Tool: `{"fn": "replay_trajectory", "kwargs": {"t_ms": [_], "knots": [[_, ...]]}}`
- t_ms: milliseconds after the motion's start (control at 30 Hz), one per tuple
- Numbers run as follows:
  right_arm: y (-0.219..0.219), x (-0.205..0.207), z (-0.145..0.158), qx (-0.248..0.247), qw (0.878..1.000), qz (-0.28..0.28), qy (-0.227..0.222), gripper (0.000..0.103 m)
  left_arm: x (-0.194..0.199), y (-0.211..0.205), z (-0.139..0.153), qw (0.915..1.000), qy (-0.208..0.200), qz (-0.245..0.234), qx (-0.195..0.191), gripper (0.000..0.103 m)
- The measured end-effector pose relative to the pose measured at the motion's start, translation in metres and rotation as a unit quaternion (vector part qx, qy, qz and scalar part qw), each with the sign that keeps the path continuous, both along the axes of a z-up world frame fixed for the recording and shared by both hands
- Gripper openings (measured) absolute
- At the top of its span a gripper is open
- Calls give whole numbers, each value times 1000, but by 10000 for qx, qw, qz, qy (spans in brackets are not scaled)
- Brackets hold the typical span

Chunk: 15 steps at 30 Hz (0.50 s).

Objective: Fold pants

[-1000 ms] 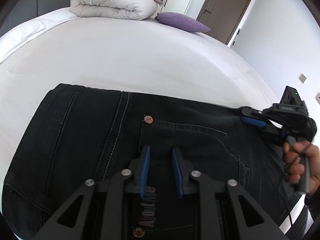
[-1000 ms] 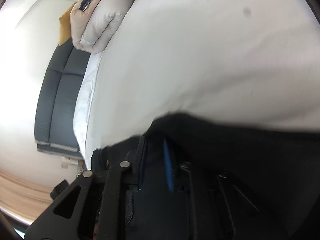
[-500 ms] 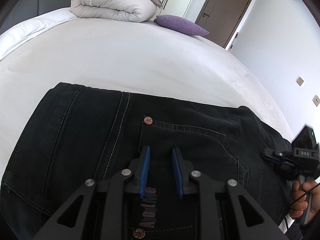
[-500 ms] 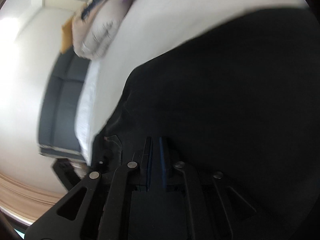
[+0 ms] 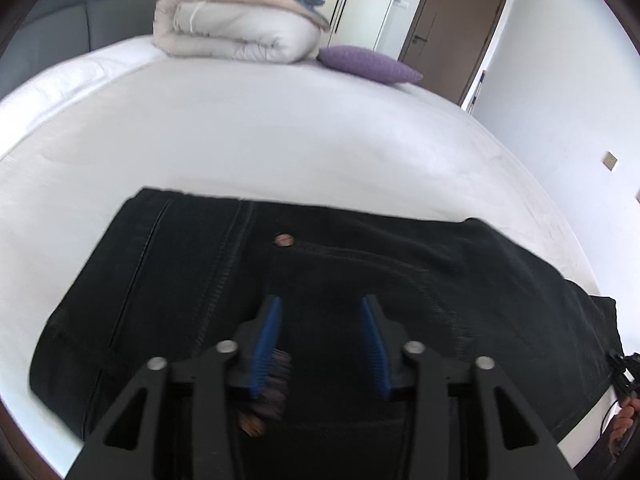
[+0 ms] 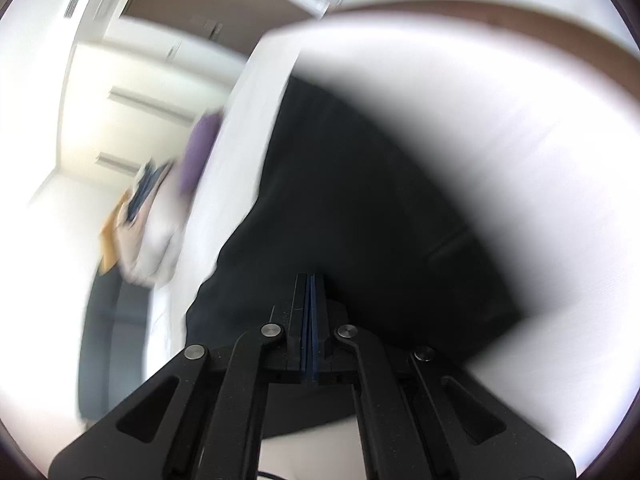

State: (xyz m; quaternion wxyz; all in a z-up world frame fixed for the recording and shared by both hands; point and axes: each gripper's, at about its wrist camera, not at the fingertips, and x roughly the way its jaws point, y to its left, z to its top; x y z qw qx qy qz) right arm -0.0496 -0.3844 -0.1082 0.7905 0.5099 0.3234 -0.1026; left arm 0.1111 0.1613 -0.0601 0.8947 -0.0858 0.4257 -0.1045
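Note:
Black denim pants (image 5: 360, 280) lie folded on the white bed (image 5: 280, 140), with a pocket and a copper rivet (image 5: 283, 239) facing up. My left gripper (image 5: 322, 312) is open and empty, its blue pads (image 5: 268, 336) just above the pants near the pocket. In the blurred right wrist view the pants (image 6: 380, 208) spread dark over the bed (image 6: 540, 140). My right gripper (image 6: 311, 284) has its blue pads pressed together with nothing seen between them, over the near edge of the pants.
A rolled beige duvet (image 5: 236, 28) and a purple pillow (image 5: 368, 64) sit at the far end of the bed. A grey headboard (image 5: 60, 20) is far left. A brown door (image 5: 452, 20) and white wall stand to the right.
My left gripper has opened wider and lifted back a little. My right gripper has shut, swung away from the pants' right edge and is moving fast, blurring its view.

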Motion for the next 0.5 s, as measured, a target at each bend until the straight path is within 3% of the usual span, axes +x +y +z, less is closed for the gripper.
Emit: {"fn": "replay_trajectory", "kwargs": {"t_ms": [67, 100, 167, 267, 367, 467, 500], "knots": [[-13, -17, 16, -412, 9987, -282, 91, 0, -11, -22, 10, 9998, -96, -144, 51, 46], [-16, -25, 26, -513, 9975, -477, 54, 5, -17, -40, 15, 9994, -142, -276, 127, 46], [-10, -25, 41, -513, 9971, -531, -178, 6, -25, -81, 19, 9972, -181, -635, 360, 46], [31, 6, 53, -445, 9971, 329, -531, 6, -27, -141, 12, 9919, 32, -1091, 649, 46], [84, 40, 42, -118, 9897, 1285, -621, 6, -27, -178, -5, 9864, 278, -1328, 931, 46], [108, 58, 2, 141, 9838, 1783, -78, 6, -31, -191, -22, 9833, 336, -1326, 1197, 46], [107, 54, -11, 177, 9854, 1693, 68, 0, -30, -189, -22, 9842, 353, -1304, 1147, 47]]}}
